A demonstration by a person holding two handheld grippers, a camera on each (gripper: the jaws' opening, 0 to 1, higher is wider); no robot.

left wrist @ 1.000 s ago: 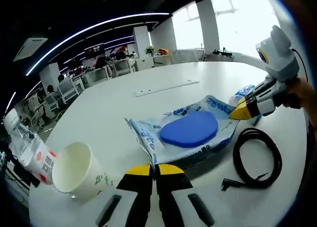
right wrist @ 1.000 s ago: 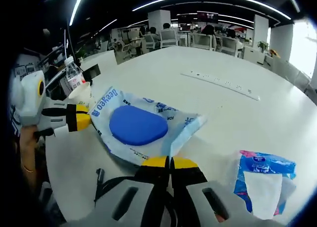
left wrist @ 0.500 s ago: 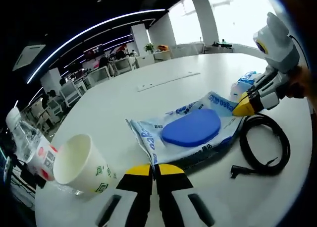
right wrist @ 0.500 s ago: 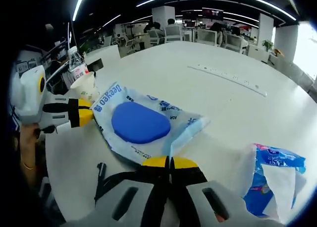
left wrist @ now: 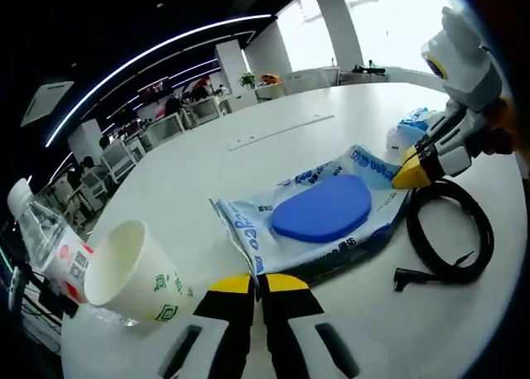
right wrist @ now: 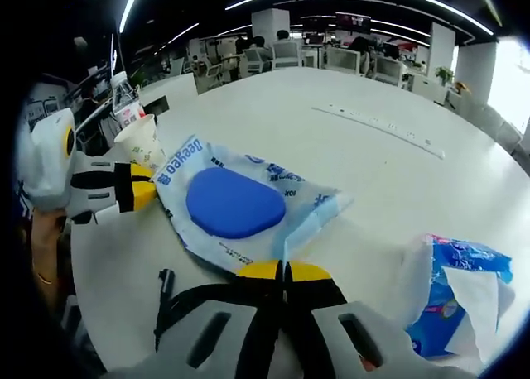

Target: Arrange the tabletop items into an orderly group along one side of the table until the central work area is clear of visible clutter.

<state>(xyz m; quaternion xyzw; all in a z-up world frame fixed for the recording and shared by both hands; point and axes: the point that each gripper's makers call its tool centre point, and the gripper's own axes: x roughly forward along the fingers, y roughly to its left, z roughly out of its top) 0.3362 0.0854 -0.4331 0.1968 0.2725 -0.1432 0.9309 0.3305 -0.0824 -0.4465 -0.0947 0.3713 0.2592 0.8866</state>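
Wipes pack (left wrist: 319,218) with its blue lid sits mid-bench (left wrist: 207,172), one paper cup (left wrist: 132,278), bottle (left wrist: 45,242), black cable (left wrist: 447,242), tissue pack (right wrist: 455,300) half cut off. Left gripper (left wrist: 258,286), right gripper (right wrist: 284,271) both pressed together, empty.

right hand-held gripper (left wrist: 411,170) drawn slightly back from wipes pack (left wrist: 319,215)

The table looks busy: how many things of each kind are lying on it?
Paper cup: 1
Water bottle: 1
Wet-wipes pack: 1
Black cable: 1
Tissue pack: 1
Total: 5
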